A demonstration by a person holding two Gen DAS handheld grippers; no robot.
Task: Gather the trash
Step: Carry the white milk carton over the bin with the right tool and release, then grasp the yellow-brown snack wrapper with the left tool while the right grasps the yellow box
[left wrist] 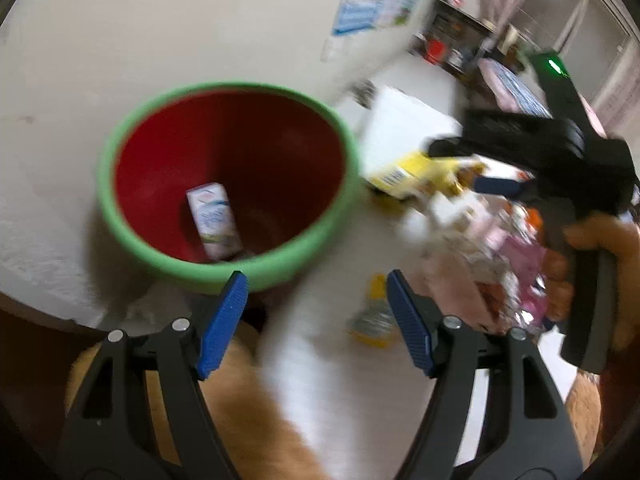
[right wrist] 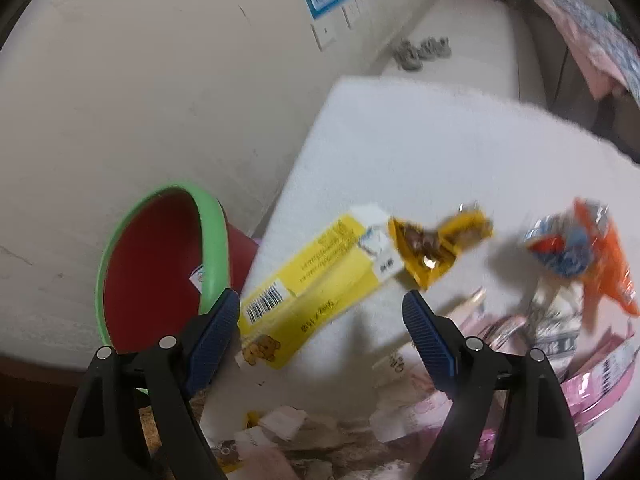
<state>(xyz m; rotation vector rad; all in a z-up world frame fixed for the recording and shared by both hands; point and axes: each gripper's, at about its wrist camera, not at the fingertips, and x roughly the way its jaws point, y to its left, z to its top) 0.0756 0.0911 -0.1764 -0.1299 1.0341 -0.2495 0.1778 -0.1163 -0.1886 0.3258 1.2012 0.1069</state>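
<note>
From my left wrist view, my left hand-held gripper (left wrist: 316, 320) stands open with nothing between its blue pads, hanging just past the near rim of the red bin with the green rim (left wrist: 224, 276). Inside the bin lies one small white carton (left wrist: 214, 220), tilted against the wall; I see nothing else in it. To the right my right hand-held gripper (left wrist: 496, 168) reaches over the litter heap, my hand (left wrist: 600, 264) on its grip. The view is smeared, so I would judge a grab from here likely to miss or only nudge a piece. A small yellow-capped bottle (left wrist: 372, 316) lies on the white bench (left wrist: 404, 120), close to my left pads

From my right wrist view, my right hand-held gripper (right wrist: 322, 320) is open and empty, above the yellow box with the barcode (right wrist: 312, 280), which lies flat at the bench edge nearest the bin. Beside it sit a crumpled yellow wrapper (right wrist: 436, 248), an orange and blue packet (right wrist: 576, 252) and pink packaging (right wrist: 600, 376). The box looks wide and flat, so a pinch across its face could slip, and pushing it might tip it off the edge beside the bin rather than into it
</note>
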